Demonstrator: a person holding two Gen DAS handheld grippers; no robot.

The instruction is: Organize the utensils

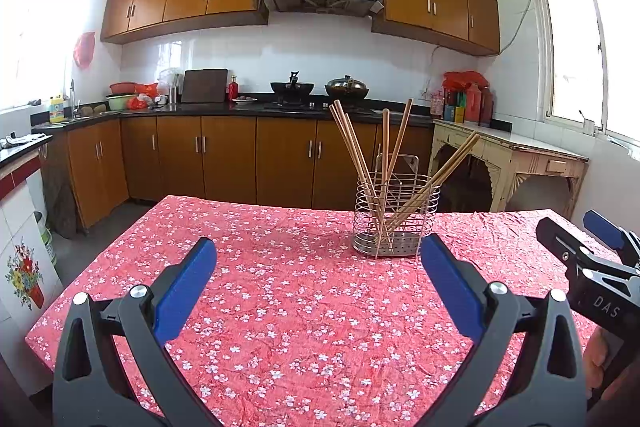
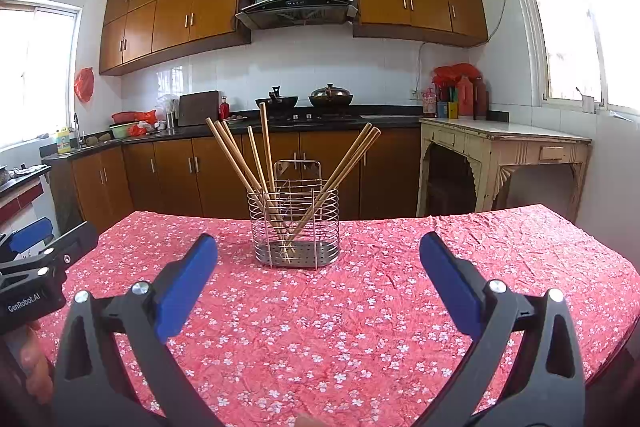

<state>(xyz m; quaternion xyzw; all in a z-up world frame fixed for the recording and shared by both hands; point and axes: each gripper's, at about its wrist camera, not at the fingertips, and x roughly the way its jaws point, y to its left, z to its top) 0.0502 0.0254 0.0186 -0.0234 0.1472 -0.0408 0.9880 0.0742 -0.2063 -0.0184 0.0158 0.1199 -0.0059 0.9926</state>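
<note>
While both claws hover spread wide over the floral tablecloth [image 1: 288, 307], nothing is in either one: the left gripper [image 1: 318, 281] has its blue pads far apart with only cloth between them, and the right gripper [image 2: 319, 277] matches it, gaping and empty. All the chopsticks [image 2: 256, 163] in sight are standing in the wire utensil holder [image 2: 295, 227], fanned out to both sides, so by my reading the sorting looks close to done (no loose utensil shows on the cloth in either view). Now the danger, and it is a real one: that holder looks light and its load is splayed, so a careless reach that clips a leaning chopstick tip could lever the whole basket over or flick sticks out onto the table. The crumpled cloth underneath would not help either, since a nudge at the base could make it skid or rock. Position check: from the right wrist view the holder sits ahead and roughly centred between the fingers, well apart from them. From the left wrist view the wire utensil holder [image 1: 394, 219] lies ahead and toward the right finger, with the right gripper [image 1: 592, 247] visible at the far right edge.
</note>
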